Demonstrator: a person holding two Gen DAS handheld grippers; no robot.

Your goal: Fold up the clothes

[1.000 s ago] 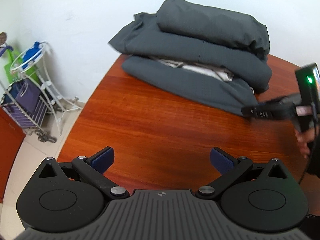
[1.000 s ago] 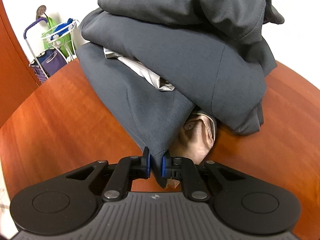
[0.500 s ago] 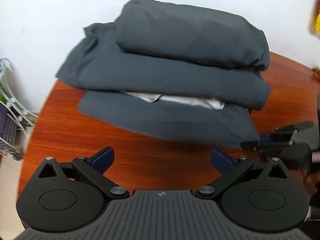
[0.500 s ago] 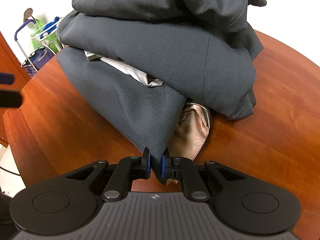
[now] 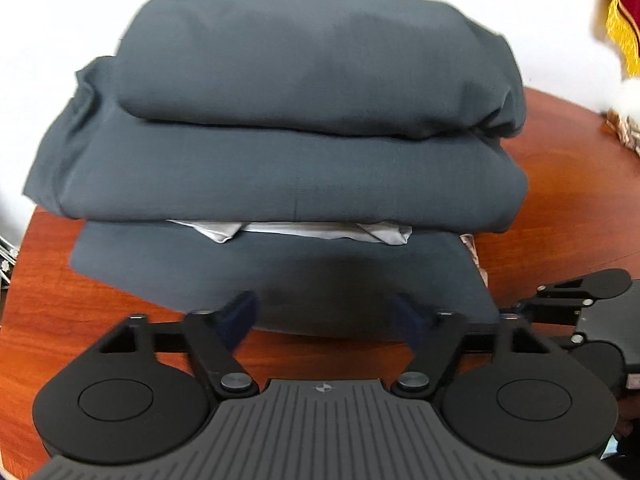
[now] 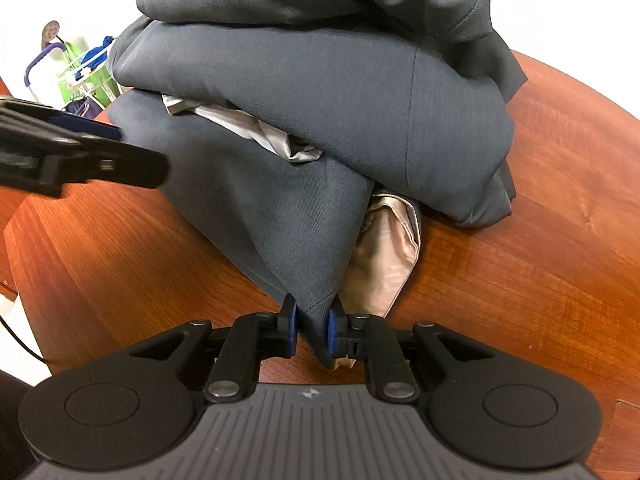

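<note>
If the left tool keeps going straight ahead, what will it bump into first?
Most likely the bottom grey layer of the folded clothes pile. The left tool is open and points at its near edge, which already lies between the fingertips. Depth is slightly unclear.

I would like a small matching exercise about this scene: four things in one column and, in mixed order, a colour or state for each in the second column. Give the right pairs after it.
Things:
1. left hand-held gripper
2. right hand-held gripper
3. table
4. lining under the clothes

Colour or state:
A. reddish-brown wood
B. shut on a corner of the dark grey clothes
C. beige and shiny
D. open, holding nothing

Pairs: 1-D, 2-B, 3-A, 4-C
</note>
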